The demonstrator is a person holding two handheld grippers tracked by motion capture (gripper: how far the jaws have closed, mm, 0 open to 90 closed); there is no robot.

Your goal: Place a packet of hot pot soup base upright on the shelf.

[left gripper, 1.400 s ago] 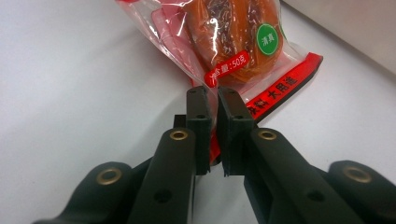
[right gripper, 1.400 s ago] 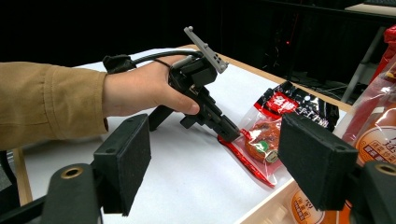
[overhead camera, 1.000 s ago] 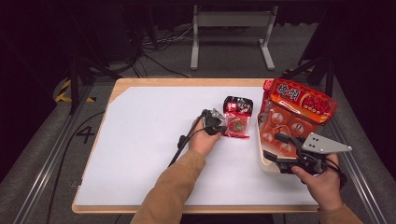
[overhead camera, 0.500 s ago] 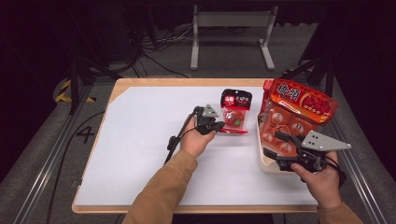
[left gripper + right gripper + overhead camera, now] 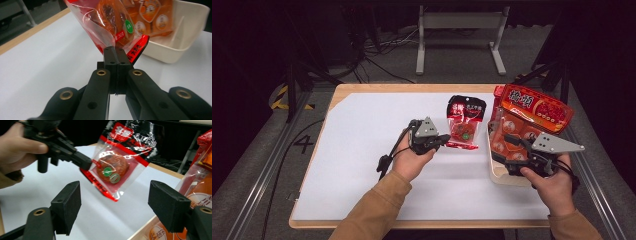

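Observation:
A red and black snack packet point(image 5: 466, 121) with a clear window hangs above the white table, tilted up. My left gripper point(image 5: 447, 140) is shut on the packet's lower red edge. In the left gripper view the jaws point(image 5: 115, 53) pinch that edge, and the packet point(image 5: 112, 22) rises ahead of them. In the right gripper view the packet point(image 5: 117, 167) hangs with the left gripper point(image 5: 85, 162) clamped on its corner. My right gripper point(image 5: 510, 141) hovers over the near end of the tray. Its jaws point(image 5: 117, 205) stand wide apart with nothing between the pads.
A white tray point(image 5: 495, 173) at the right holds several orange snack packets point(image 5: 507, 127). A large red bag point(image 5: 537, 106) leans across its far end. The tray wall point(image 5: 175, 50) lies just beyond the held packet. The white mat point(image 5: 362, 130) spreads to the left.
The left gripper has drawn back to the left and risen, lifting the packet off the mat so that it now tilts up. The right gripper has stayed over the tray.

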